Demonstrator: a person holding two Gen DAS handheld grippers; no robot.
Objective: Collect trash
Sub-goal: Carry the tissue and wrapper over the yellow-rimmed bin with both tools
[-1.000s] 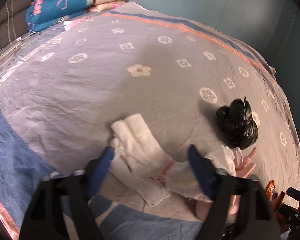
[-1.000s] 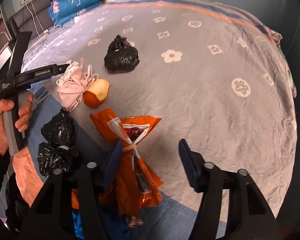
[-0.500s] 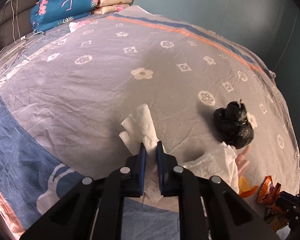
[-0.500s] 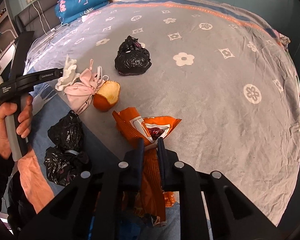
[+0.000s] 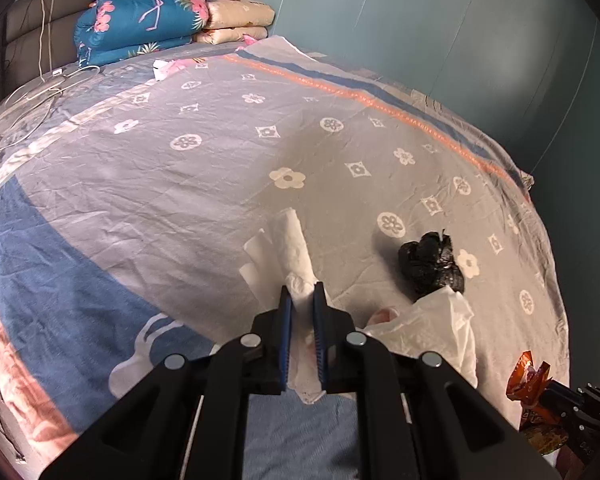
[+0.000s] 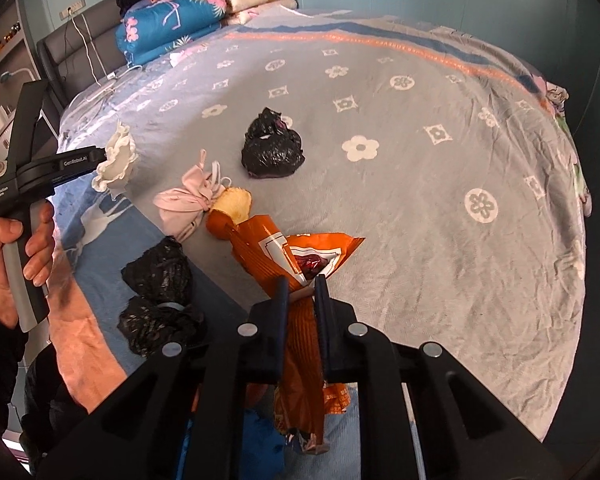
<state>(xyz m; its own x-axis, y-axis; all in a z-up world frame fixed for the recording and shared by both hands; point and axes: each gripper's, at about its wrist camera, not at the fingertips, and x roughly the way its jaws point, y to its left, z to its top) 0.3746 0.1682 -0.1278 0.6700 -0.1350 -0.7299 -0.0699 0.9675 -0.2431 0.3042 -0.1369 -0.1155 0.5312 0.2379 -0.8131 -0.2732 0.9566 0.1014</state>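
Note:
My left gripper (image 5: 301, 294) is shut on a crumpled white tissue (image 5: 290, 246), held a little above the bedspread; from the right wrist view the same tissue (image 6: 118, 158) hangs from that gripper's tip. My right gripper (image 6: 302, 286) is shut on an orange snack wrapper (image 6: 296, 256), which droops below the jaws. On the bed lie a tied black bag (image 6: 272, 150), a pale pink knotted bundle (image 6: 188, 200) and an orange fruit peel (image 6: 230, 210). The black bag (image 5: 430, 262) and a white crumpled bag (image 5: 444, 322) also show in the left wrist view.
The bed (image 6: 440, 184) has a grey flowered spread with a blue and pink border. Two more black bags (image 6: 160, 296) hang at its near edge. Folded quilts and pillows (image 5: 148, 26) are stacked at the headboard. A hand (image 6: 16, 248) grips the left tool's handle.
Both grippers went from open to shut, the left on the tissue, the right on the orange wrapper. Both then rose, lifting their pieces off the bed.

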